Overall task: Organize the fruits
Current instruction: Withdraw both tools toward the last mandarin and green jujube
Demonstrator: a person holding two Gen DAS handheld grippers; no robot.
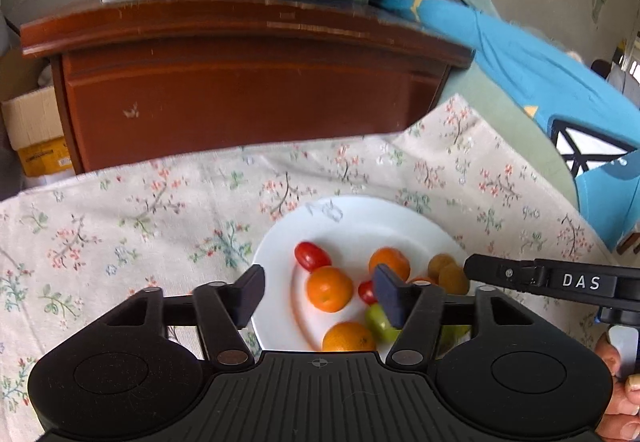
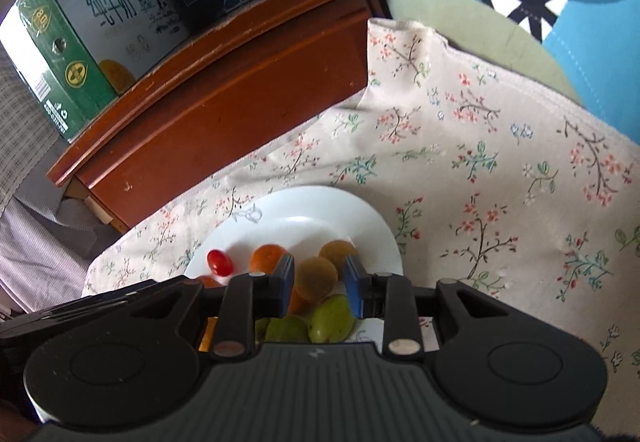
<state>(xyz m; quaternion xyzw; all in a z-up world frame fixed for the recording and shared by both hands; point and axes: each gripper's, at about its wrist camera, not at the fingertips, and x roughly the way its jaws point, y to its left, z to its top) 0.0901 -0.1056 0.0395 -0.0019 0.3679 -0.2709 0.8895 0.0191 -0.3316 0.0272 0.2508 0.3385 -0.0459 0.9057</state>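
Several small fruits crowd one white plate (image 1: 360,214) on the floral tablecloth (image 1: 120,210), where the left gripper (image 1: 318,292) hovers spread above an orange (image 1: 329,288) while the right gripper (image 2: 319,280) brackets a brown longan (image 2: 317,278) without visibly pinching.

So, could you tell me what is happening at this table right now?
A person is sorting fruit on a white plate with two handheld grippers. The left gripper hovers open over the plate, an orange fruit between its fingers but not pinched. The right gripper is open around a brown round fruit; contact is unclear. Cherry tomatoes and green fruits also lie on the plate, which sits on a floral cloth.
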